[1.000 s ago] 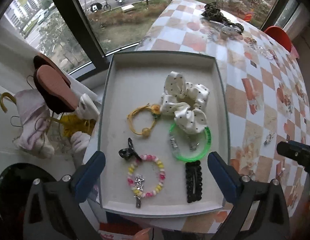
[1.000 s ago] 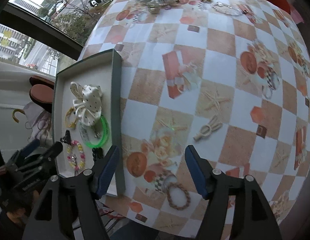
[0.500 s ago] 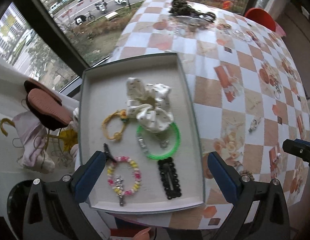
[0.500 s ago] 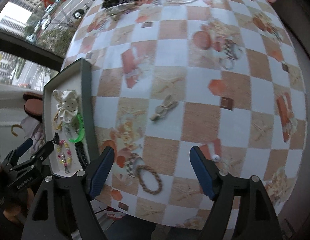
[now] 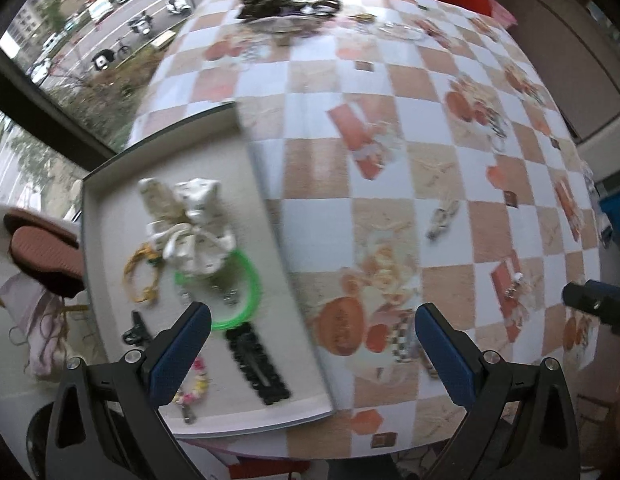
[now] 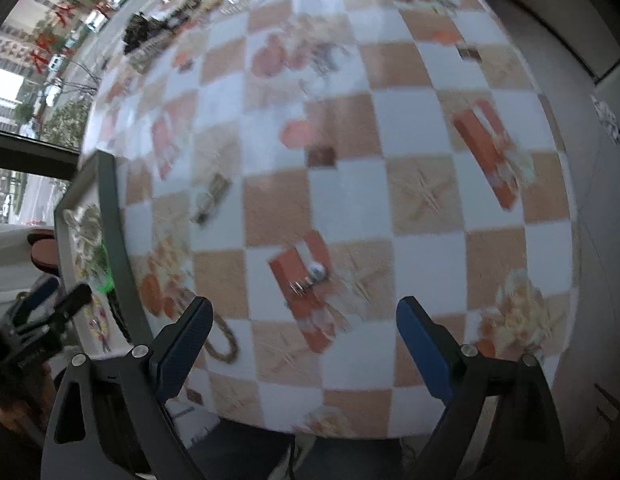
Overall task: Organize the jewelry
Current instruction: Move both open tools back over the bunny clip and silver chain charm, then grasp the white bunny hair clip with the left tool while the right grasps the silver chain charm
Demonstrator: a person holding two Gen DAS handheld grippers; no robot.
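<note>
The right gripper point(image 6: 304, 322) hangs over the checked tablecloth point(image 6: 413, 208) with its blue-padded jaws spread wide; they have just been opening further, and nothing sits between them. Just ahead of it, on an orange patch of the cloth, lies a small silver clip with a pale bead point(image 6: 311, 276), blurred but clear of both pads. By the left finger point(image 6: 182, 344) a brown braided ring point(image 6: 224, 340) lies flat on the cloth. Farther on, a pale bow-shaped hair clip point(image 6: 210, 198) rests alone on the checks.

The left gripper point(image 5: 311, 340) is also held apart and holds nothing. It straddles the near right edge of a shallow grey tray point(image 5: 110, 200), one finger point(image 5: 178, 354) over the tray and the other over the cloth. Nearest in the tray, partly behind that finger, is a pastel bead bracelet point(image 5: 192, 384). A black snap clip point(image 5: 256, 360) lies just beside it, and a small black claw clip point(image 5: 136, 328) sits to the left. Past these come a green bangle point(image 5: 250, 288) and a yellow cord tie point(image 5: 140, 276), then a white dotted scrunchie point(image 5: 190, 224) that overlaps the bangle's far side. At the far edge of the table a dark heap of jewelry point(image 5: 278, 4) lies near the window.
</note>
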